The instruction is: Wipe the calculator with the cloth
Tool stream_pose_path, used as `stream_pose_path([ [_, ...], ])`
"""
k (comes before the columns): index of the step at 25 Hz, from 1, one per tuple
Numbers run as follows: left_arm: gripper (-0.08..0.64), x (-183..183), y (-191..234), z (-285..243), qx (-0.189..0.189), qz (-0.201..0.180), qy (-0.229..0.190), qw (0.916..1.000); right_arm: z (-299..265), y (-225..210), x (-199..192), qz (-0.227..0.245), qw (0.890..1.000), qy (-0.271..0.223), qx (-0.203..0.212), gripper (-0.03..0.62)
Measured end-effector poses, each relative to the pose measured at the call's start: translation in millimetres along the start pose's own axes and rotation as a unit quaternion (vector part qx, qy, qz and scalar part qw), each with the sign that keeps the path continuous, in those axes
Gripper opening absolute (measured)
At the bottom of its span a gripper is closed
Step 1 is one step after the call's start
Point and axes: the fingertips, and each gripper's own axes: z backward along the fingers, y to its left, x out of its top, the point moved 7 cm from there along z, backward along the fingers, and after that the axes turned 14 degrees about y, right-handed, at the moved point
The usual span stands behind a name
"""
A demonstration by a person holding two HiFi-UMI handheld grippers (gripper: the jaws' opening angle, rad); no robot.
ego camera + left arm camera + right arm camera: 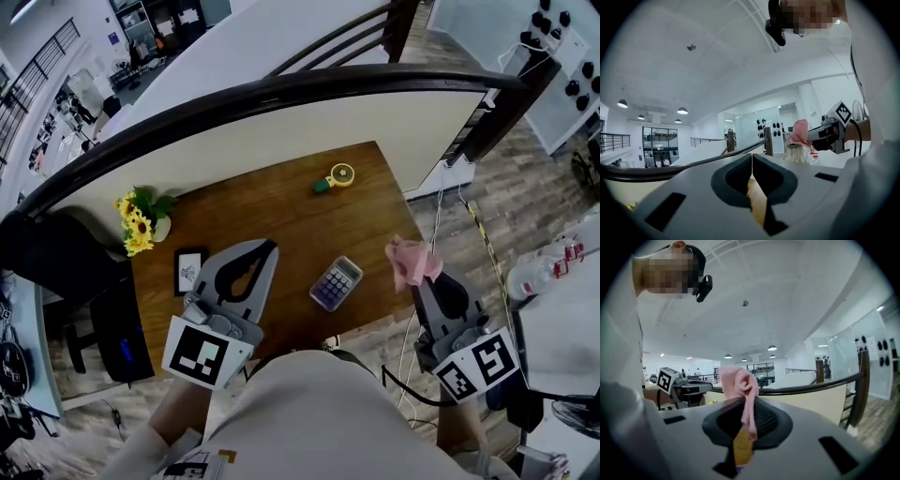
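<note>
Right gripper [747, 416] pinches the pink cloth [740, 385]; left gripper [751, 176] is pressed together, empty, so the unsteadied calculator [336, 282] between them may skid

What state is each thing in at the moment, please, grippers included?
left gripper: shut, empty.
right gripper: shut on the crumpled pink cloth.
pink cloth: pinched, clear of the calculator.
small silver calculator with purple keys: face up on the brown wooden table, untouched.
</note>
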Motion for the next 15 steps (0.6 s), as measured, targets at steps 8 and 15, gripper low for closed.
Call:
stream_pose_path([
  [8, 0.005, 5.3, -2.2, 4.7, -0.001, -0.006, 0.002, 1.0, 3.3, 1.0, 2.1, 0.001, 1.0, -0.003, -0.013, 0.04],
  [15, 0.005, 7.2, -0.8, 4.8, -0.009, -0.01, 0.0, 0.9999, 1.8, 2.1, 1.4, -0.019, 1.0, -0.007, -0.005, 0.04],
])
